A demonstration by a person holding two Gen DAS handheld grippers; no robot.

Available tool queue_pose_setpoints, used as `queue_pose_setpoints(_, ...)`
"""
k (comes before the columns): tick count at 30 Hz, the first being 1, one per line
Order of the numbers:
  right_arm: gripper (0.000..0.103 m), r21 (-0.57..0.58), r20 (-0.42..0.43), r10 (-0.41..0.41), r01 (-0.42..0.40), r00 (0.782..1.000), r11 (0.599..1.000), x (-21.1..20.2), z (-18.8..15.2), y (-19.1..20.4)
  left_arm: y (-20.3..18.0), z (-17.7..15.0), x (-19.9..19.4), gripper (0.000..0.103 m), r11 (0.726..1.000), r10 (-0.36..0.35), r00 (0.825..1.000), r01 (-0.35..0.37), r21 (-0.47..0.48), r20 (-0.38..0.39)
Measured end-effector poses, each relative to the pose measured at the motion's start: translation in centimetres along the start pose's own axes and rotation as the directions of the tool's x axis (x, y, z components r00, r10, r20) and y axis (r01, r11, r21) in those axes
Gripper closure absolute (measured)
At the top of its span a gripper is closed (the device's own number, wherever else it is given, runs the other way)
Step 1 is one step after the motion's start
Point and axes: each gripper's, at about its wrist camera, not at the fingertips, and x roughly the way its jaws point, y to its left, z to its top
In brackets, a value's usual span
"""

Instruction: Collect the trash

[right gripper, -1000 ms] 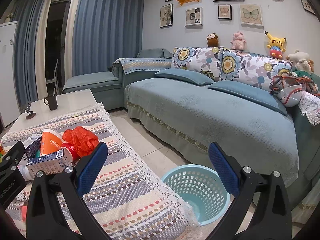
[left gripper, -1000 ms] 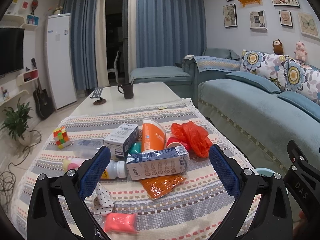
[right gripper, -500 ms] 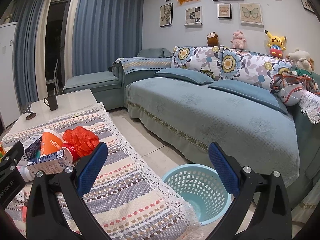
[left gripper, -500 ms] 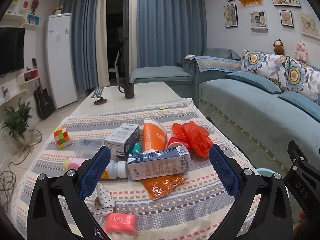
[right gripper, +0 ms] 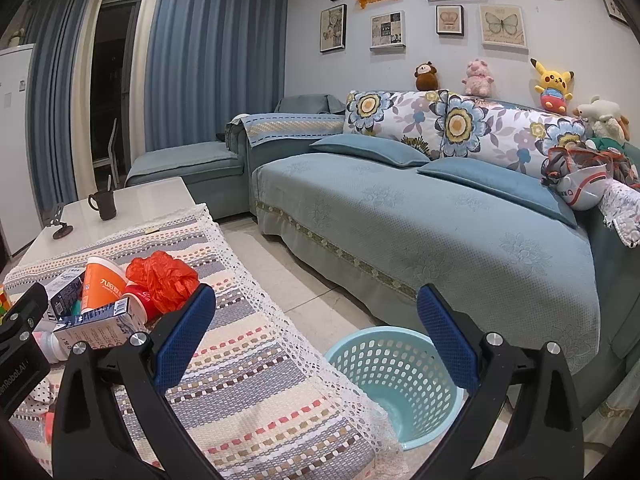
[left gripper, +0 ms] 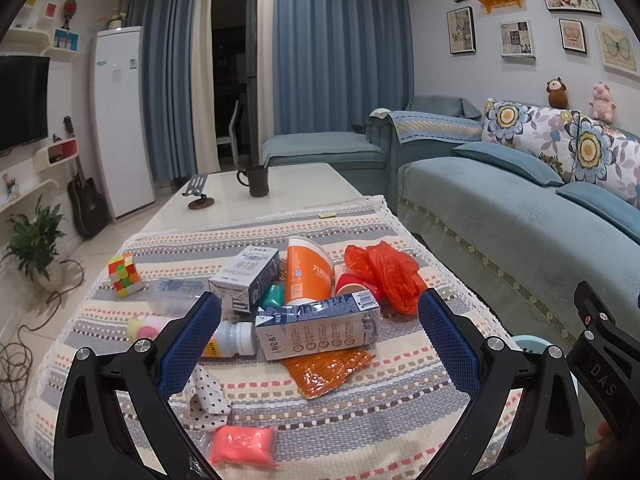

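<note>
1. Left gripper: hanging over the near edge of the striped tablecloth, jaws spread wide, gripping nothing.
2. Right gripper: hanging past the table's right edge, jaws spread wide and empty, fingers framing the teal basket that is standing on the floor beside the table.
3. Pink packet: lying nearest on the cloth, with a polka-dot scrap sitting just behind it.
4. Orange wrapper: lying flat, its far end tucked under the blue milk carton.
5. Blue milk carton: lying on its side at the front of the pile, touching a white bottle on its left.
6. Orange cup: tipping over behind the carton, between a second carton and a red cup.
7. Red plastic bag: sitting crumpled at the pile's right side.
8. Puzzle cube: sitting apart on the left.
9. Dark mug: standing on the bare tabletop, farthest.
</note>
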Motion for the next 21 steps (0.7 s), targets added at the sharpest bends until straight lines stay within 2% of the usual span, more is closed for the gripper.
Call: queue_pose_setpoints(21,0.008,-0.008,0.002,0.004,-0.004,1.000,1.000,-0.09,-0.06,0.16,0.47,-0.03,0.02,0.007,1.000,0.004,1.000,-0.004,0.006,0.000)
